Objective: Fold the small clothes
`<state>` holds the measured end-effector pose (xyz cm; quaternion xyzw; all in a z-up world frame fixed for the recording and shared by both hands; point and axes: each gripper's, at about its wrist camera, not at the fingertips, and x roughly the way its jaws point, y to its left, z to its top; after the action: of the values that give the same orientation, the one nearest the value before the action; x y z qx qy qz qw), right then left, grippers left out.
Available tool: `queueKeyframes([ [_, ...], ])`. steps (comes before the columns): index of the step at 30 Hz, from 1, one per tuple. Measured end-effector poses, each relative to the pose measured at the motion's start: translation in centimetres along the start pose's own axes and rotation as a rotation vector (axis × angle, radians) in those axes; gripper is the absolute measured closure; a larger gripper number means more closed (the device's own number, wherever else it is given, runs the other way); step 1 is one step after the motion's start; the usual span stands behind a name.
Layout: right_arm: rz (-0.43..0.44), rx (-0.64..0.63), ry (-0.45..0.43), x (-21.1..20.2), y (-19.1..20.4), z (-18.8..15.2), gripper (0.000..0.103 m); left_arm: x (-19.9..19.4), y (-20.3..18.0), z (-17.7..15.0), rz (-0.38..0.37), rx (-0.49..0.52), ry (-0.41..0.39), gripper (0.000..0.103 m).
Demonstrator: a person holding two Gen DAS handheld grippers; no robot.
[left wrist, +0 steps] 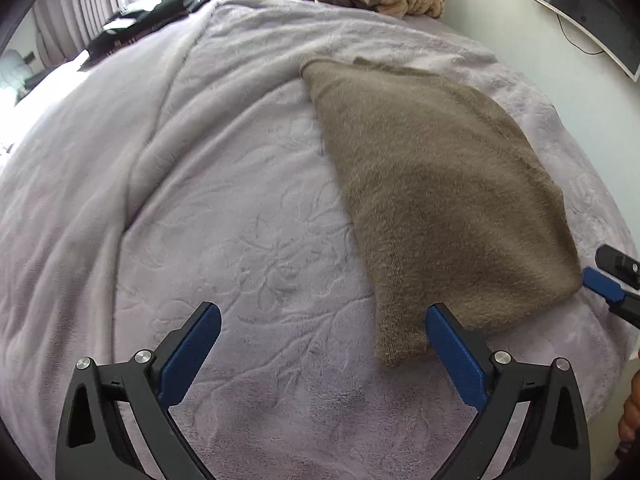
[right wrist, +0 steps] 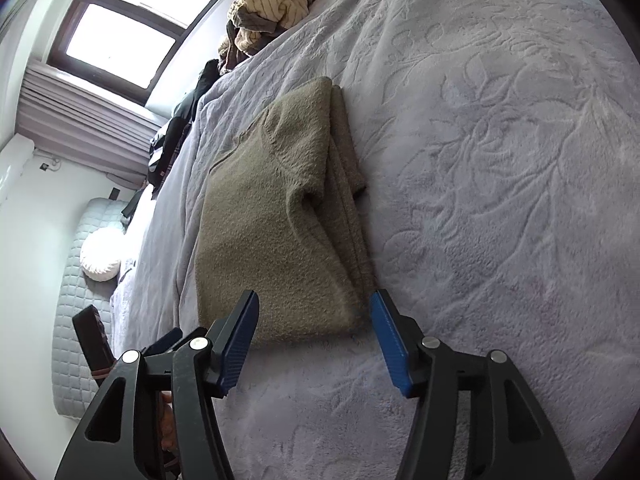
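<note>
Folded brown knit [left wrist: 440, 200], soft, light and fuzzy, lies on the bed's blanket [left wrist: 240, 240] near its right edge. My left gripper [left wrist: 323, 354] and right gripper [right wrist: 314, 338] hover with jaws apart; I judge the near corners best to pinch.

Left gripper [left wrist: 323, 322]: is holding its two blue-padded fingers spread wide, gripping nothing, hovering low over the near part of the bed.
Left gripper's right finger [left wrist: 454, 354]: is sitting just beside the near corner of the fabric; contact cannot be told.
Right gripper [right wrist: 314, 312]: is holding its fingers spread wide as well, empty, pointing along the bed from its near edge.
Right gripper in the left wrist view [left wrist: 612, 284]: is showing one blue pad at the bed's right edge.
Hand [left wrist: 630, 412]: is partly showing at the right border.
</note>
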<state>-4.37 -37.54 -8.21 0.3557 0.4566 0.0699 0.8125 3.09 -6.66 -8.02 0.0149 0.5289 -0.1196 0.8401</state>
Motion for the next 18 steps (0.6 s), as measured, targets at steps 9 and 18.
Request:
queueKeyframes([
  [9,0.015,0.029,0.002,0.1,-1.5,1.7,0.041,-0.1,2.7,2.3,-0.142,-0.1,-0.01,0.0],
  [18,0.091,0.072,0.055,2.6,-2.7,5.6,0.04,1.8,3.9,6.6,-0.267,-0.179,-0.009,0.0],
])
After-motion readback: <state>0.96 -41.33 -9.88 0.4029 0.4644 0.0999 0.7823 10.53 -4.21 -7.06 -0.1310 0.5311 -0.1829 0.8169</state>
